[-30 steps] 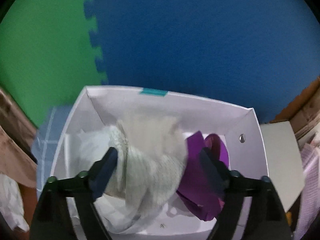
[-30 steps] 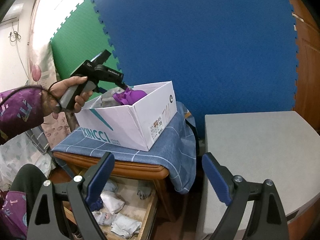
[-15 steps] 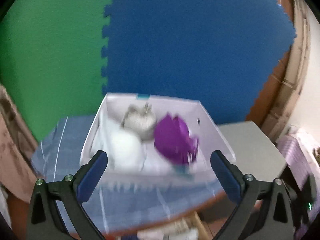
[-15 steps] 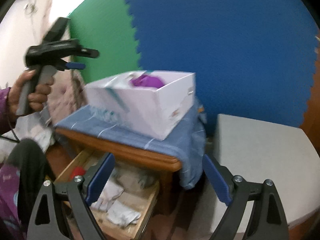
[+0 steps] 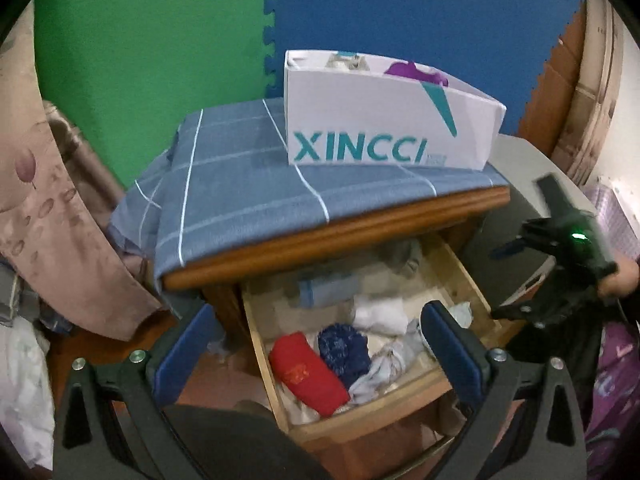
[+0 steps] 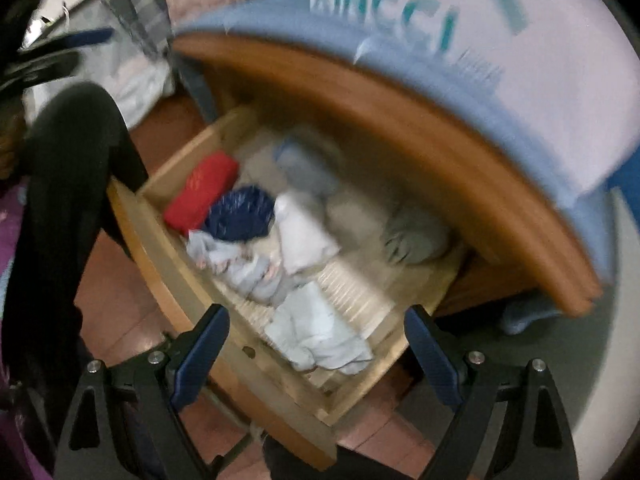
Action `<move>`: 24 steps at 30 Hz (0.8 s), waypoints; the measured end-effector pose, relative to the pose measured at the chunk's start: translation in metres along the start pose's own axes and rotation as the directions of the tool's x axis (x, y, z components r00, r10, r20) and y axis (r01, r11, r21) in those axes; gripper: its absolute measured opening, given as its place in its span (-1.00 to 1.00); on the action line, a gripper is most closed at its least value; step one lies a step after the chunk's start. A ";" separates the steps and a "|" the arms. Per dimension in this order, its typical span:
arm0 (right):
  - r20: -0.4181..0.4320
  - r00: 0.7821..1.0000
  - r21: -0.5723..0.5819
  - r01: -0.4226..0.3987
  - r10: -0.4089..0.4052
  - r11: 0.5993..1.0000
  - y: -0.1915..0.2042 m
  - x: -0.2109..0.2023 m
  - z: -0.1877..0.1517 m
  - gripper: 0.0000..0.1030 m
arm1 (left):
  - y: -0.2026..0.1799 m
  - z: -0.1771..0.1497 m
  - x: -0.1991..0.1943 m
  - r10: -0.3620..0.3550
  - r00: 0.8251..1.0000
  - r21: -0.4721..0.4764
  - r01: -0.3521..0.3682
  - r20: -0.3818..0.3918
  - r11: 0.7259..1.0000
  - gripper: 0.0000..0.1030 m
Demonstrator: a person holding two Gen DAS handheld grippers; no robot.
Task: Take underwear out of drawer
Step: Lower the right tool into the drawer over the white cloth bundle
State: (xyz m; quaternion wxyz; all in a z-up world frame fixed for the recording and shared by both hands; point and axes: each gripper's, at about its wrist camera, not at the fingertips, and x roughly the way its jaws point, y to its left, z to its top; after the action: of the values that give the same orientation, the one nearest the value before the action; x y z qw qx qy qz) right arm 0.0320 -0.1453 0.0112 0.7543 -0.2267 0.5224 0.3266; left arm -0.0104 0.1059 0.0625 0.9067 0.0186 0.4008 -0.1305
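Observation:
The wooden drawer [image 5: 372, 420] stands pulled open under the nightstand top, also in the right wrist view [image 6: 168, 264]. It holds several rolled and crumpled garments: a red roll [image 5: 308, 372] [image 6: 202, 190], a dark blue roll [image 5: 344, 348] [image 6: 242, 212], a white one [image 5: 380, 314] [image 6: 302, 232] and pale blue ones [image 6: 320, 332]. My left gripper [image 5: 320, 352] is open and empty above the drawer's front. My right gripper [image 6: 316, 356] is open and empty over the pale blue garment; it also shows in the left wrist view [image 5: 560, 248].
A white XINCCI box [image 5: 384, 120] with purple cloth [image 5: 416, 70] inside sits on a blue checked cloth [image 5: 240, 200] on the nightstand. A grey surface [image 5: 516, 208] lies to the right. A pinkish curtain [image 5: 44, 208] hangs at left. My dark-trousered legs [image 6: 68, 200] are beside the drawer.
My left gripper has let go of the pale garment in the box and drawn back down to the open drawer. My right gripper has swung down over the drawer.

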 end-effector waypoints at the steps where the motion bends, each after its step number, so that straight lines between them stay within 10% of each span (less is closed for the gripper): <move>1: -0.049 0.999 -0.002 0.008 -0.008 1.000 0.001 0.016 0.004 0.77 | 0.002 -0.003 0.002 -0.010 1.000 -0.010 0.010 -0.003 1.000 0.98; 11: -0.292 0.956 0.037 -0.008 0.018 0.999 0.001 0.105 0.008 0.77 | 0.025 -0.009 0.017 -0.047 0.997 -0.144 0.039 -0.056 0.989 0.98; 24: -0.448 0.892 0.097 -0.011 0.054 0.995 -0.012 0.156 -0.003 0.79 | 0.007 -0.011 0.028 -0.025 0.995 -0.070 0.018 -0.096 0.997 0.98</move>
State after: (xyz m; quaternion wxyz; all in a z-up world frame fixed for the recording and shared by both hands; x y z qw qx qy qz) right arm 0.0761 -0.1161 -0.1358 0.6170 -0.2525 0.7010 0.2535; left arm 0.0015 0.1075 0.0343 0.8848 -0.0109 0.4486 -0.1254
